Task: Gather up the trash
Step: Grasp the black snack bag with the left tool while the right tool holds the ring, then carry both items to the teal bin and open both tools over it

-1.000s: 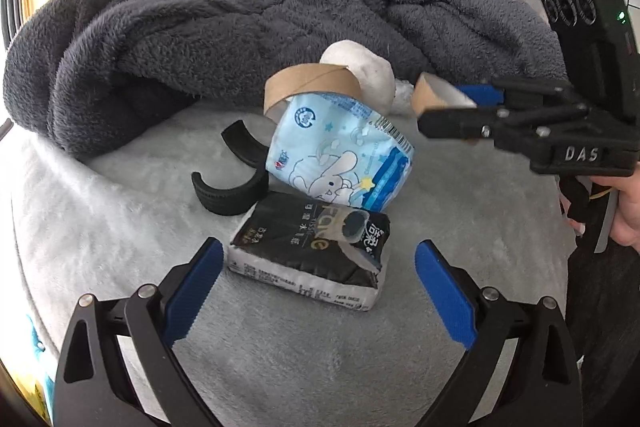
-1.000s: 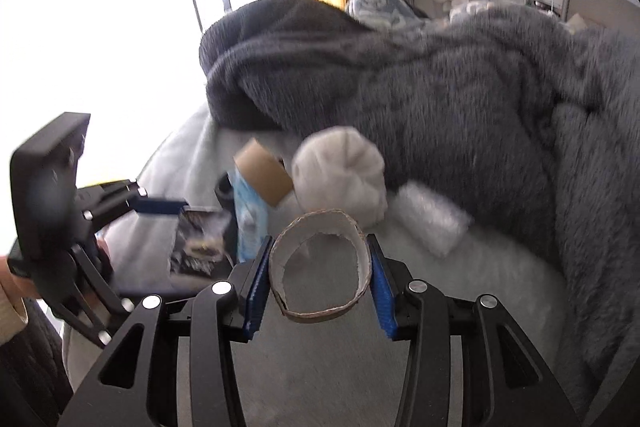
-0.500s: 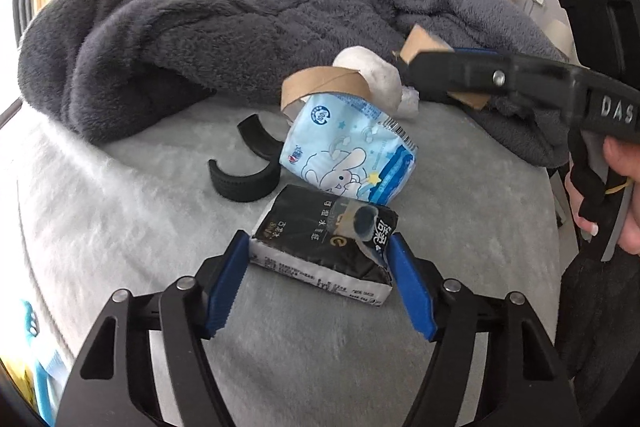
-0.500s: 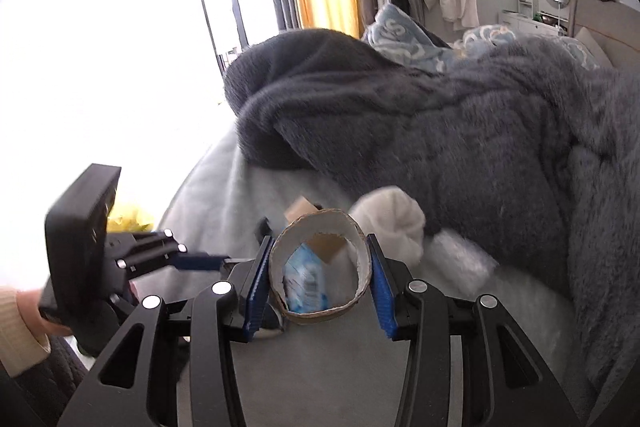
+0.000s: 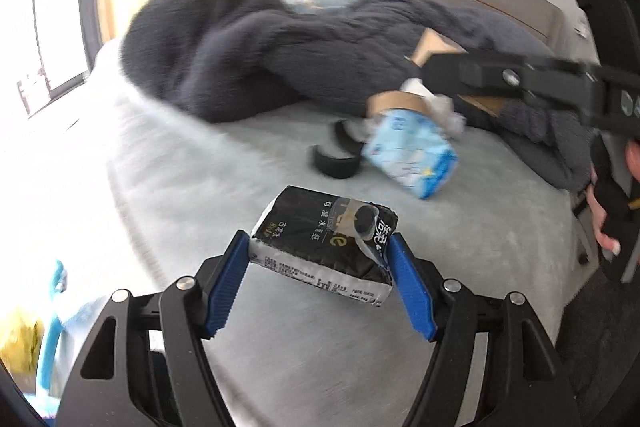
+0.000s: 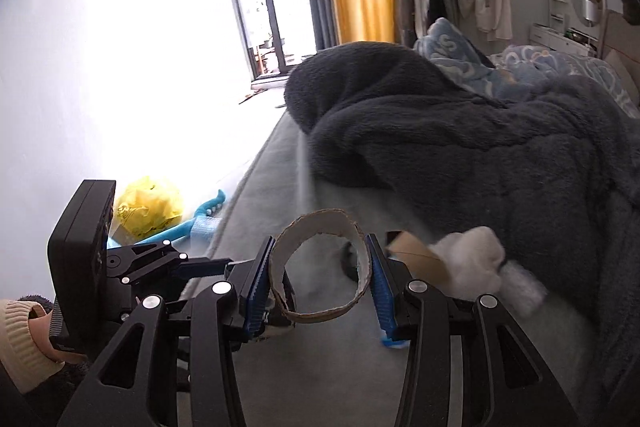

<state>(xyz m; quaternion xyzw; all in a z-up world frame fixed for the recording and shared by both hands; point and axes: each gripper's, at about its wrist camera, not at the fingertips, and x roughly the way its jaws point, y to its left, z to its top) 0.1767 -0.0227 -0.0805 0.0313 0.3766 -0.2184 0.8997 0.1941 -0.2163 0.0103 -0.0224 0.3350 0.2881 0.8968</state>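
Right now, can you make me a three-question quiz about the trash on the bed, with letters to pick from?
1. Where is the black tissue pack?
A. Between the blue pads of the left hand-held gripper
B. Under the dark grey blanket
C. On the floor

2. What colour is the bag on the floor beside the bed?
A. Red
B. Yellow
C. Green

3. What is the right hand-held gripper doing?
A. Hanging open and empty
B. Squeezing a cardboard ring
C. Holding a spoon

Answers: 1 A, both pads press the pack's sides. 2 B, it shows bright yellow in the right wrist view. 3 B, the ring sits pinched between its pads.
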